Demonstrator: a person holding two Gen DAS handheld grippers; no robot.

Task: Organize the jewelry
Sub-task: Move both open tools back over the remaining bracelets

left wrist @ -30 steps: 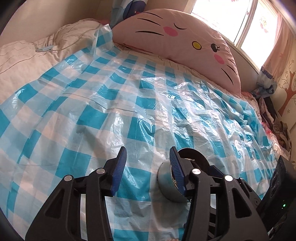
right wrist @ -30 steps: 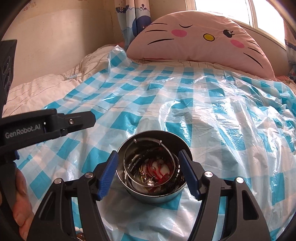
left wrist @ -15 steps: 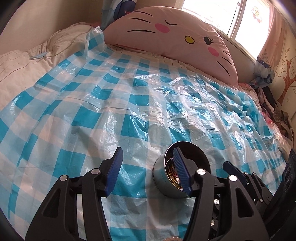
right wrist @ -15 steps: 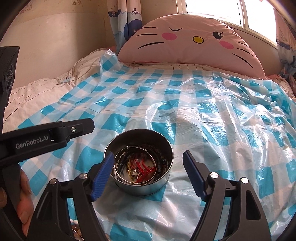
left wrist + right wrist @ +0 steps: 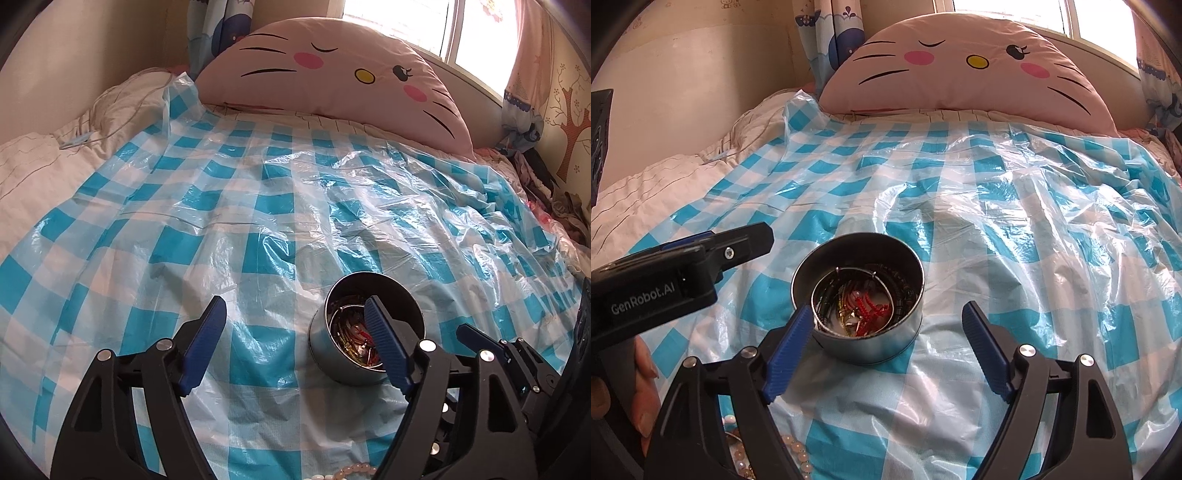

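Note:
A round metal tin (image 5: 857,295) full of jewelry (image 5: 860,302), with bangles, dark beads and a red piece, stands upright on the blue-and-white checked plastic sheet (image 5: 997,229). My right gripper (image 5: 886,347) is open and empty, pulled back just short of the tin, apart from it. In the left wrist view the tin (image 5: 365,332) sits behind my right fingertip (image 5: 384,347); my left gripper (image 5: 295,343) is open and empty, to the tin's left. Pale bead strands lie under the grippers near the front edge (image 5: 798,450) (image 5: 354,470).
A big pink cat-face pillow (image 5: 960,70) lies at the head of the bed under the window. A cream quilt (image 5: 33,166) is to the left. Crumpled clothes (image 5: 554,192) lie at the right edge.
My right gripper opened, let go of the tin and drew back from it. The tin now stands alone on the sheet. The left gripper drew back and turned right, staying open.

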